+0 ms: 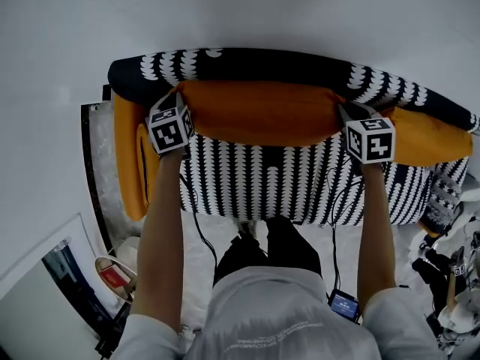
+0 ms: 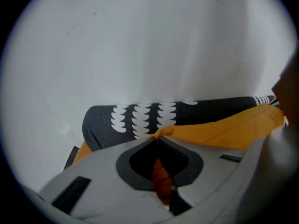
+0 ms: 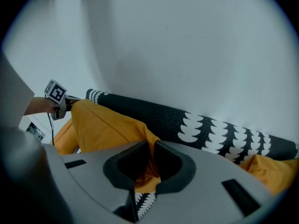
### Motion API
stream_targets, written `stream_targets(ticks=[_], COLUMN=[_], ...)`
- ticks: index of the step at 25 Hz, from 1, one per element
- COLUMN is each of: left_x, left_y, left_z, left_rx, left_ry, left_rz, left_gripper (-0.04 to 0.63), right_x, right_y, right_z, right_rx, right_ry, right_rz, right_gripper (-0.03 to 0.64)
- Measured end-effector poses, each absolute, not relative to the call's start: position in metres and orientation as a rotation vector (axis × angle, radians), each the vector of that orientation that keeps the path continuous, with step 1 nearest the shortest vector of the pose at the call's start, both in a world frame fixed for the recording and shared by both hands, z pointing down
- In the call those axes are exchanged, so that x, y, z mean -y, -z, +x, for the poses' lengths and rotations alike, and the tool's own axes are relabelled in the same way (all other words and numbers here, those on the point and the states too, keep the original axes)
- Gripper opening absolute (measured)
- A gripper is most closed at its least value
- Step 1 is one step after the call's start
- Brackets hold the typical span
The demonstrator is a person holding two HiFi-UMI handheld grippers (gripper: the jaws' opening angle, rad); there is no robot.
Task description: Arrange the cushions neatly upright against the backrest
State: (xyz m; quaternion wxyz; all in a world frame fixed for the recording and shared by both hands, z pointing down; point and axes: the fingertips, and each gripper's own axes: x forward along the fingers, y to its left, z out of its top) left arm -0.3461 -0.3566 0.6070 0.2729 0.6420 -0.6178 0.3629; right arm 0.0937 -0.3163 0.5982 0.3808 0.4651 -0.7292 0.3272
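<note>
Orange cushion [image 1: 262, 115] pinched at both top corners by left gripper [image 2: 157, 136] and right gripper [image 3: 152, 143]. Best held level, base seated first, then leaned flush on backrest [image 1: 285, 64] just beyond jaws.

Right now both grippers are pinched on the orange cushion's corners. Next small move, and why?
Probably ease the orange cushion straight back until it leans on the backrest, without letting go. The left gripper and right gripper are each shut on a corner, and the cushion sits level just in front of the backrest, so a short push should seat it upright.
</note>
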Motion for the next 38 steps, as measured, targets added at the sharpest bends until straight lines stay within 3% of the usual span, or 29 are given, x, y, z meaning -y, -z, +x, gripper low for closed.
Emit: stream_targets(ticks=[8, 12, 14, 16, 23, 26, 28, 31, 33, 36, 38], left_x=[0.373, 0.375, 0.371, 0.362, 0.296, 0.251, 0.224, 0.185, 0.161, 0.128, 0.106], left_y=[-0.601, -0.57, -0.556, -0.544, -0.506, -0.489, -0.471, -0.438, -0.417, -0.382, -0.359], left_z=[-0.345, -0.333, -0.322, -0.32, -0.31, -0.301, -0.29, -0.278, -0.279, -0.287, -0.292], left_rx=[1.754, 1.784, 1.768, 1.757, 1.586, 1.522, 1.463, 1.377, 1.374, 1.417, 1.425], left_ry=[-0.968, -0.835, -0.844, -0.836, -0.672, -0.711, -0.673, -0.644, -0.658, -0.658, -0.654], left_rz=[1.75, 1.888, 1.985, 2.037, 2.146, 2.227, 2.292, 2.401, 2.455, 2.491, 2.519], left_gripper=[0.046, 0.159, 0.192, 0.21, 0.216, 0.198, 0.195, 0.194, 0.147, 0.026, 0.026], right_x=[0.332, 0.328, 0.329, 0.327, 0.283, 0.247, 0.22, 0.178, 0.153, 0.117, 0.092], right_y=[-0.607, -0.593, -0.576, -0.558, -0.496, -0.469, -0.448, -0.412, -0.388, -0.349, -0.326], right_z=[0.095, 0.102, 0.112, 0.115, 0.1, 0.095, 0.094, 0.088, 0.082, 0.071, 0.062], right_rx=[1.831, 1.86, 1.888, 1.915, 1.956, 1.99, 2.002, 2.016, 2.025, 2.039, 2.042], right_ry=[-0.849, -0.839, -0.778, -0.744, -0.631, -0.584, -0.556, -0.485, -0.43, -0.354, -0.309], right_rz=[1.264, 1.308, 1.38, 1.419, 1.376, 1.379, 1.409, 1.431, 1.432, 1.448, 1.465], right_gripper=[0.048, 0.057, 0.112, 0.158, 0.156, 0.149, 0.078, 0.037, 0.02, 0.005, 0.005])
